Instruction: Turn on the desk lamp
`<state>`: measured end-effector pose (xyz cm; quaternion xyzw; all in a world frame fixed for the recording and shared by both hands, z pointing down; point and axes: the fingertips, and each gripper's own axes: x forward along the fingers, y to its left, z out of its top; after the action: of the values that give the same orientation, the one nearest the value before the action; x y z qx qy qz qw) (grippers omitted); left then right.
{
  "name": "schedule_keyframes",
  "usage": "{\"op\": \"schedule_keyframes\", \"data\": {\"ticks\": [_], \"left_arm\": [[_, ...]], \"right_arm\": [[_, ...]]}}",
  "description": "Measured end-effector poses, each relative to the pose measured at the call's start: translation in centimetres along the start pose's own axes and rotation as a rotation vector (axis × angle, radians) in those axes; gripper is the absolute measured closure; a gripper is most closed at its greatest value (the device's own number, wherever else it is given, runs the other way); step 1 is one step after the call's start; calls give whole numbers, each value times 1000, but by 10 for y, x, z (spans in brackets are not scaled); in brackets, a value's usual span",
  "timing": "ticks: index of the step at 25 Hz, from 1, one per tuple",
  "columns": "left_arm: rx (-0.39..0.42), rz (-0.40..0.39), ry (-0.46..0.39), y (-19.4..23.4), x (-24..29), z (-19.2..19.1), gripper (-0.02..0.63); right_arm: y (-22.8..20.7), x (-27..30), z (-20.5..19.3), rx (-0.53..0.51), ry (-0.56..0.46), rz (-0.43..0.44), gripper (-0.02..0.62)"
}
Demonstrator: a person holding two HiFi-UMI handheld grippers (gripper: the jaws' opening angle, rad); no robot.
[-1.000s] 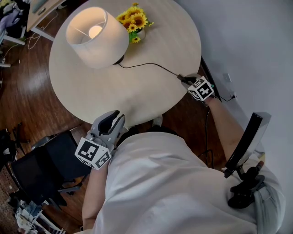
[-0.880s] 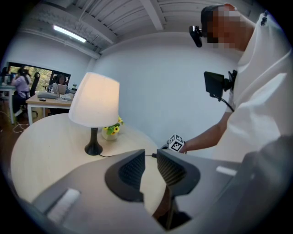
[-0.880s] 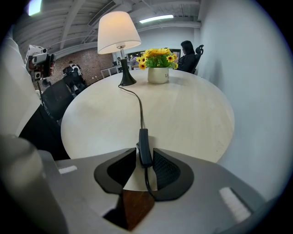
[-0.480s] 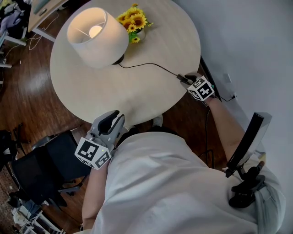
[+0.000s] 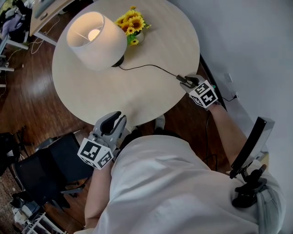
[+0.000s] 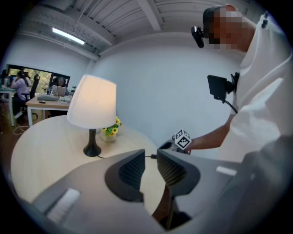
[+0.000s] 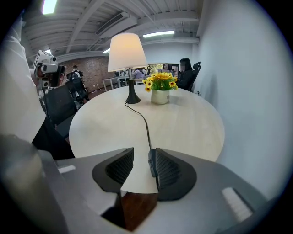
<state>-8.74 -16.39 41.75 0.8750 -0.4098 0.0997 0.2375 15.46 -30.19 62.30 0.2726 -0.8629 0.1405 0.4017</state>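
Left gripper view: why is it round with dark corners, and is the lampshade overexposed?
Left gripper view: a wide-angle lens, so a dark ring frames it and the ceiling beams bow; the lit lampshade glows nearly white. Right gripper view: the same round distortion. Head view: no dark ring; the bulb is a bright spot inside the lampshade.

Bright even light, lamp shade glowing, dark fisheye corners in gripper views

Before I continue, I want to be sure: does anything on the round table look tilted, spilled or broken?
Nothing stands out. The lamp stands upright and lit, the flower pot upright beside it, and the cord lies across the table to its edge.
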Motion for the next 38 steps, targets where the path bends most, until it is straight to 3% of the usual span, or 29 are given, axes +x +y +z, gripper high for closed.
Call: {"op": "schedule_keyframes", "data": {"ticks": [12, 17, 25, 38], "left_arm": [[-17, 52, 41, -8, 2, -11, 523], [3, 14, 54, -22, 4, -17, 523], [59, -72, 5, -25, -20, -14, 523], [122, -216, -31, -9, -185, -69, 523]], "right_arm": [[46, -49, 36, 2, -159, 34, 445], [69, -55, 34, -22, -170, 35, 445], [118, -76, 36, 63, -206, -21, 446], [302, -105, 40, 151, -227, -191, 446]]}}
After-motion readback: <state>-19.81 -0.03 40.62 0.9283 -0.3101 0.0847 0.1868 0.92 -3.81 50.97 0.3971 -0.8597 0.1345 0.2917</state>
